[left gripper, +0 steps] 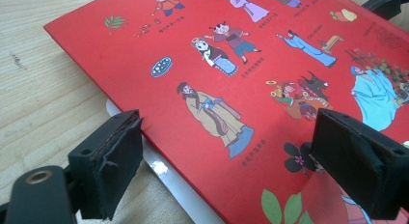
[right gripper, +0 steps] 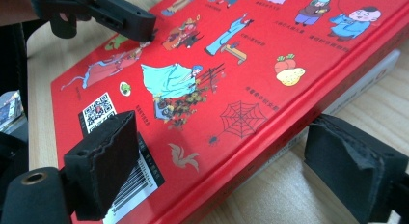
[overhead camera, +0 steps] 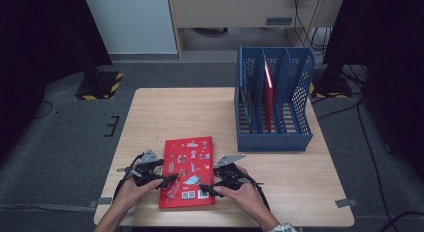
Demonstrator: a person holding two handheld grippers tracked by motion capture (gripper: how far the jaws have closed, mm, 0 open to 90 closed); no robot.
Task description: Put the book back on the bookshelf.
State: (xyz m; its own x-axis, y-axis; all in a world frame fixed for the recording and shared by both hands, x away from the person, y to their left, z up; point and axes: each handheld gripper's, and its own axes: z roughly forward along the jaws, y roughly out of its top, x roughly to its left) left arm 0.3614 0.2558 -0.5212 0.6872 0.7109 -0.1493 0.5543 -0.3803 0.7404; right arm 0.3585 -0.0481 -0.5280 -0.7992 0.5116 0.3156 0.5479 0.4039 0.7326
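the red book lies flat on the desk near its front edge. the left hand-held gripper and right hand-held gripper both gape wide astride its side edges, gripping nothing. to lift it well, slide each lower jaw under the cover, then squeeze evenly.

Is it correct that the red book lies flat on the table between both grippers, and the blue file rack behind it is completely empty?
Not quite. The blue file rack is not empty: the high view shows a red book standing upright in one of its slots. The rest holds: the red book lies flat on the table, with the left gripper and right gripper at its near end.
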